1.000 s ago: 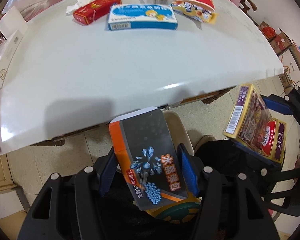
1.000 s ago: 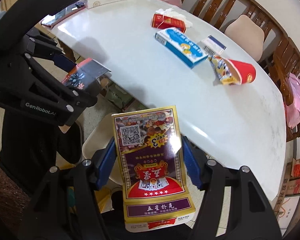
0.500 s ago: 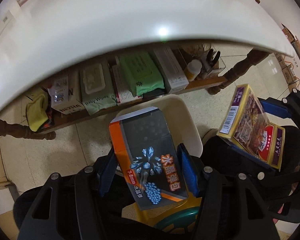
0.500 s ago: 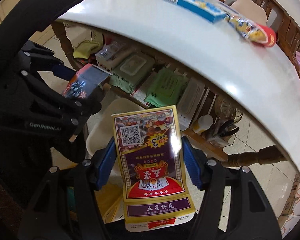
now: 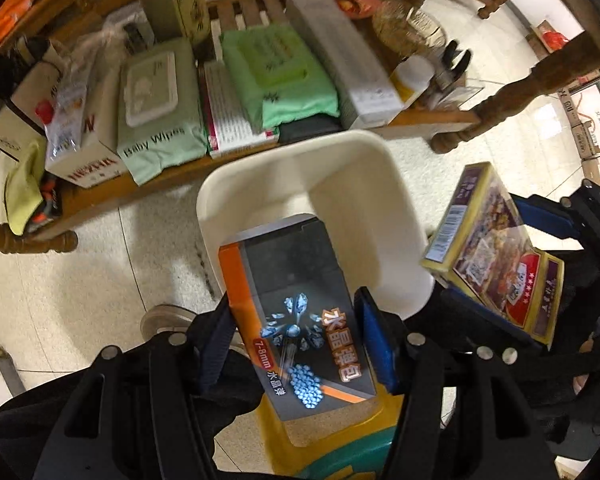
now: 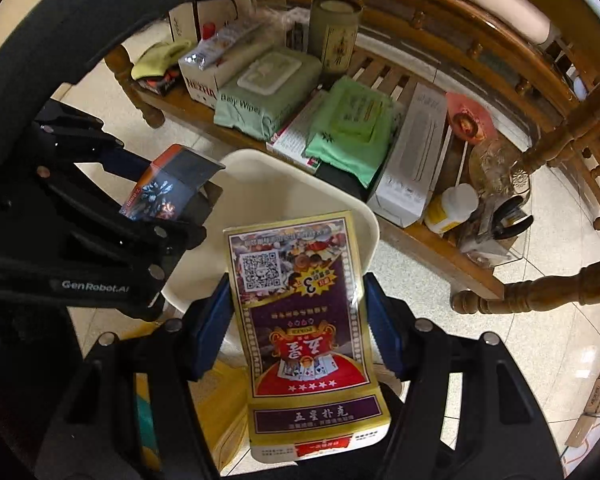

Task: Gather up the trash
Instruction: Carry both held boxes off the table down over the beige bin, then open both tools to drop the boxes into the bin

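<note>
My left gripper (image 5: 296,320) is shut on a grey and orange box (image 5: 296,312) with blue crystal pictures, held over the near rim of a cream plastic bin (image 5: 260,172) on the floor. My right gripper (image 6: 296,308) is shut on a yellow and purple playing-card box (image 6: 304,320), held over the bin's (image 6: 260,160) right side. The card box also shows at the right of the left wrist view (image 5: 500,256). The grey box shows at the left of the right wrist view (image 6: 168,192).
Behind the bin a low wooden shelf (image 5: 172,176) under the table holds baby wipes (image 5: 156,104), green packs (image 5: 276,72), white boxes (image 5: 340,56) and a small bottle (image 6: 452,204). A turned table leg (image 5: 512,96) stands to the right. The floor is tiled.
Both grippers have dropped from above the tabletop to below it and tilted down. The boxes now hang over the bin. Both grips are unchanged.
</note>
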A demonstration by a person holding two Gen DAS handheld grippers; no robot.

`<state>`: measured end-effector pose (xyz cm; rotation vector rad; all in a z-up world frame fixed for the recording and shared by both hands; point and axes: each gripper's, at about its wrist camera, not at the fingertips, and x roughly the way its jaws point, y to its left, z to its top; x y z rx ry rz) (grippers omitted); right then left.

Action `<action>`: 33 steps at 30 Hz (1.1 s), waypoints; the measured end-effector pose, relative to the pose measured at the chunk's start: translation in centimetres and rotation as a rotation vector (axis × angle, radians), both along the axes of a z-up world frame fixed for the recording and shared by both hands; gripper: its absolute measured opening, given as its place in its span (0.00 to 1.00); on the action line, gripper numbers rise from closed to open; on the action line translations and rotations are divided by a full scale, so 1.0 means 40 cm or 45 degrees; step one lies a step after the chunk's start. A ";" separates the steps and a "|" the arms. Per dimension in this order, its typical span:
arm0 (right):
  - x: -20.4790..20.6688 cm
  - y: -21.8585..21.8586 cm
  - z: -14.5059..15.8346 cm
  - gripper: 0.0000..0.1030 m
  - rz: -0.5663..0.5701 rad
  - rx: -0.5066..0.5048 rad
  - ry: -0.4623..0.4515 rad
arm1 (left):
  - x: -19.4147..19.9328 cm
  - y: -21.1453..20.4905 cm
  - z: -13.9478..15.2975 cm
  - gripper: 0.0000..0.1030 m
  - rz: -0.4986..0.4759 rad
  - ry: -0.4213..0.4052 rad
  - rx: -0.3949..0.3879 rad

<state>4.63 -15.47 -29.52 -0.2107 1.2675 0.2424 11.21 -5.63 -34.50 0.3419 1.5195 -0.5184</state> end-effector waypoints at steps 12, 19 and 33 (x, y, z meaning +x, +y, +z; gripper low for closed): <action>0.027 0.012 -0.151 0.61 0.026 -0.014 0.094 | 0.043 0.005 -0.143 0.56 0.037 0.113 0.063; 0.046 0.027 -0.228 0.61 0.095 0.004 0.154 | 0.069 0.016 -0.228 0.56 0.072 0.195 0.089; 0.067 0.024 -0.307 0.61 0.104 0.052 0.244 | 0.086 -0.003 -0.313 0.58 0.044 0.269 0.084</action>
